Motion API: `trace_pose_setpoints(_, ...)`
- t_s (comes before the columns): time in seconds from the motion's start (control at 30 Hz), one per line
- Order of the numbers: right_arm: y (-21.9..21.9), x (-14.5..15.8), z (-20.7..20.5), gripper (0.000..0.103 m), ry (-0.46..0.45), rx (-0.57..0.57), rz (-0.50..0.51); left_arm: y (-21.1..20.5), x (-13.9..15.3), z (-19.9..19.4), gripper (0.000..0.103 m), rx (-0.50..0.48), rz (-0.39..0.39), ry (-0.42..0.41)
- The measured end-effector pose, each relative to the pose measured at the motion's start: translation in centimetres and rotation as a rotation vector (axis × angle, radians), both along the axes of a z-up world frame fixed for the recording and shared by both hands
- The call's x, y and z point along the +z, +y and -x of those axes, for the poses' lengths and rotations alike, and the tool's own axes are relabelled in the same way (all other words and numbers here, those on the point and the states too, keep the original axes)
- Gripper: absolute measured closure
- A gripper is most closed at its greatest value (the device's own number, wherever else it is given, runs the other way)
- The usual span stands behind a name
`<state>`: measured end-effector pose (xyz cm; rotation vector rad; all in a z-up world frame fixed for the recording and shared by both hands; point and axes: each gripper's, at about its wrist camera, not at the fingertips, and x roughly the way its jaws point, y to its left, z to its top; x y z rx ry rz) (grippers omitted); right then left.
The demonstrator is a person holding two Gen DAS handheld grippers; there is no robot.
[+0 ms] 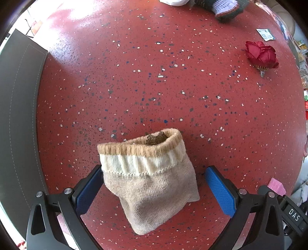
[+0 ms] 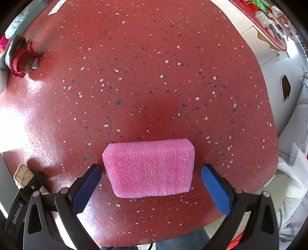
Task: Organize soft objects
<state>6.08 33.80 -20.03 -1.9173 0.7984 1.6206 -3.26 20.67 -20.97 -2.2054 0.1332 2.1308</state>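
Observation:
A beige sock (image 1: pixel 152 180) with a cream and tan cuff lies on the red speckled table (image 1: pixel 154 86). My left gripper (image 1: pixel 153 187) is open, its blue pads on either side of the sock, the left pad close against it. A pink foam sponge (image 2: pixel 150 169) lies flat on the same table (image 2: pixel 154 86). My right gripper (image 2: pixel 151 185) is open around the sponge, with gaps on both sides. The sock's cuff (image 2: pixel 22 174) shows at the left edge of the right wrist view.
A red fabric flower (image 1: pixel 261 54) lies at the far right; it also shows in the right wrist view (image 2: pixel 22 59). A grey mat (image 1: pixel 19 115) covers the table's left side. A knitted item (image 1: pixel 225 7) and a small packet (image 1: pixel 265 34) lie at the far edge.

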Motion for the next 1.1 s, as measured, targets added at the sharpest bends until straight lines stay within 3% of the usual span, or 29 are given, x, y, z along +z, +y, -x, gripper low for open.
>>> trace_pose_setpoints(0.23, 0.5, -0.4, 0.7, 0.0, -0.039, 0.019, 0.04, 0.0, -0.2, 0.7, 0.001, 0.016, 0.007, -0.047)
trace_pose_setpoints(0.33, 0.8, -0.8, 1.3, 0.0, -0.065, 0.037, 0.065, 0.0, -0.3, 1.1, 0.017, 0.017, 0.005, -0.063)
trace_pose_setpoints(0.4, 0.9, -0.8, 1.6, 0.001, -0.077, 0.061, 0.071, 0.2, 0.2, 1.1, 0.042, -0.002, 0.001, -0.051)
trace_pose_setpoints(0.47, 0.8, -0.7, 1.7, 0.006, -0.074, 0.077, 0.068, 0.7, 0.9, 1.2, 0.061, -0.041, -0.002, -0.039)
trace_pose_setpoints(0.57, 0.1, 0.3, 2.3, 0.026, -0.058, 0.145, 0.05, 1.2, 1.4, 1.4, 0.072, -0.077, -0.007, -0.049)
trace_pose_setpoints(0.67, -0.7, 0.7, 3.1, 0.031, -0.041, 0.22, 0.067, 0.9, 1.7, 1.4, 0.073, -0.074, -0.036, -0.071)
trace_pose_setpoints(1.1, 2.7, 2.8, -0.4, 0.031, 0.012, 0.123, 0.194, -3.7, 5.2, -0.9, 0.073, -0.076, -0.127, -0.078)
